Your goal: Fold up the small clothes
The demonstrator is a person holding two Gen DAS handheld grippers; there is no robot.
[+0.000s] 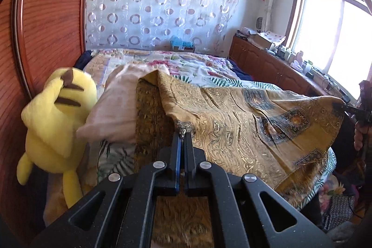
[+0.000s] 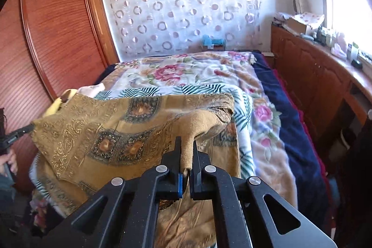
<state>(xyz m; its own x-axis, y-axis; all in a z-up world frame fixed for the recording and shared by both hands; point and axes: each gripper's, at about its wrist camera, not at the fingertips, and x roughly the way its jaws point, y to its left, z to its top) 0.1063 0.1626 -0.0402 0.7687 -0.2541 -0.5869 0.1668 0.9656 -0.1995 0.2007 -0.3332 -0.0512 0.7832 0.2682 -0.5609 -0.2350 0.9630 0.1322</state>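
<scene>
Both corners are pinched: my left gripper (image 1: 183, 135) is clamped on one corner of the gold patterned cloth (image 1: 244, 113); my right gripper (image 2: 186, 148) is nipping the other; the cloth hangs stretched between them above the bed (image 2: 197, 76), its long edge running gripper to gripper, so I judge the fold goes forward, away from me.

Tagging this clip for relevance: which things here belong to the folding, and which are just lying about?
In use:
- gold paisley-patterned cloth, lifted over the bed
- left tongs, shut on one corner
- right tongs, shut on another corner

Lying about:
- yellow plush toy
- pale pink pillow
- floral bedspread
</scene>
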